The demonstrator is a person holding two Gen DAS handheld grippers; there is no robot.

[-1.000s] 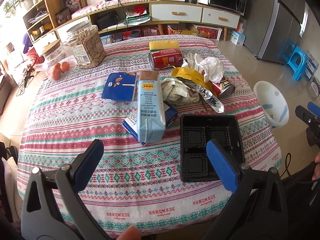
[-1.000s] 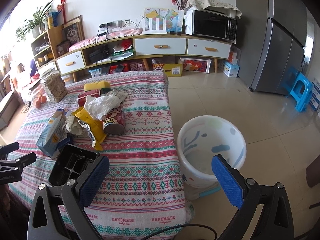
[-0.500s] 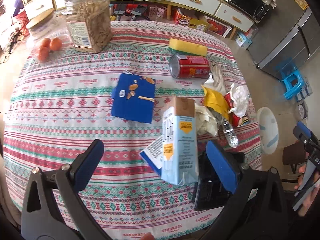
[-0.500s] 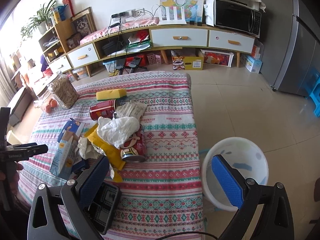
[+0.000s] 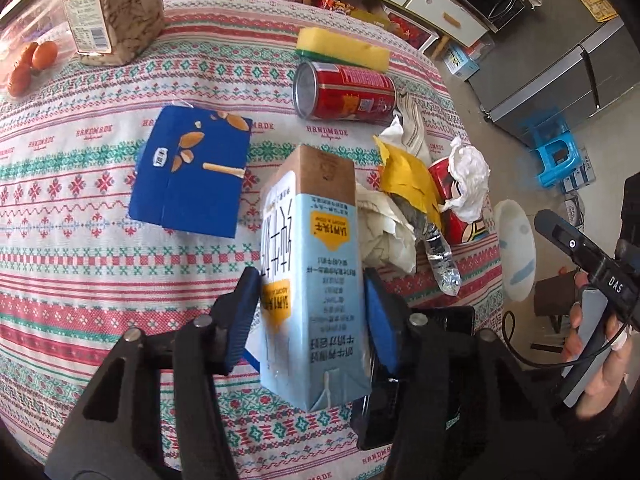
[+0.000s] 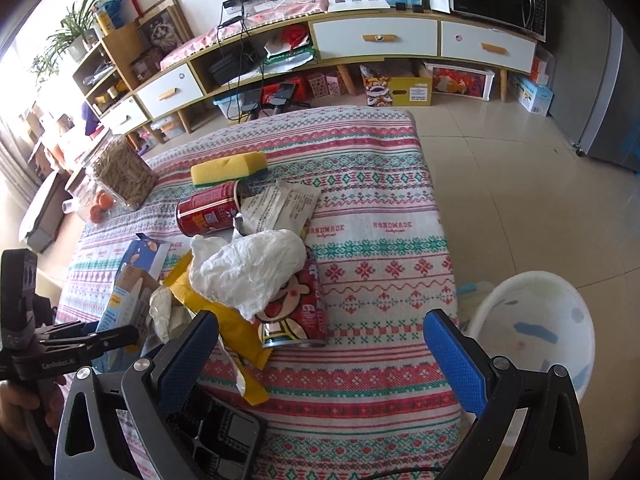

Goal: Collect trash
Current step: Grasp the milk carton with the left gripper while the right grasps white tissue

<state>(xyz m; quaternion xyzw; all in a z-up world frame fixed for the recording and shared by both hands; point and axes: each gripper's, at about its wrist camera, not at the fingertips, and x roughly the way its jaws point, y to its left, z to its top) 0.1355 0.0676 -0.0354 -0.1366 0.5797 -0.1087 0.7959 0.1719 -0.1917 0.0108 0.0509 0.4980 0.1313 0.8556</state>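
Observation:
My left gripper (image 5: 312, 316) is shut on a pale blue milk carton (image 5: 316, 280), its blue pads pressed against both long sides. The carton also shows in the right wrist view (image 6: 124, 300). Beyond it lies a trash pile: a red can (image 5: 344, 92), a yellow wrapper (image 5: 408, 176), crumpled white paper (image 6: 248, 272), a second red can (image 6: 296, 312) and a black plastic tray (image 6: 224, 444). My right gripper (image 6: 320, 360) is open and empty over the table's near right edge. A white bin (image 6: 532, 332) stands on the floor to its right.
A flat blue box (image 5: 192, 176), a yellow sponge (image 5: 344, 50), a jar of snacks (image 5: 116, 12) and oranges (image 5: 32, 60) sit on the patterned tablecloth (image 5: 80, 240). A low cabinet (image 6: 360, 44) and a fridge (image 6: 616, 92) stand beyond.
My left gripper moved forward and down over the milk carton and closed on it. My right gripper shifted closer to the trash pile and stayed open.

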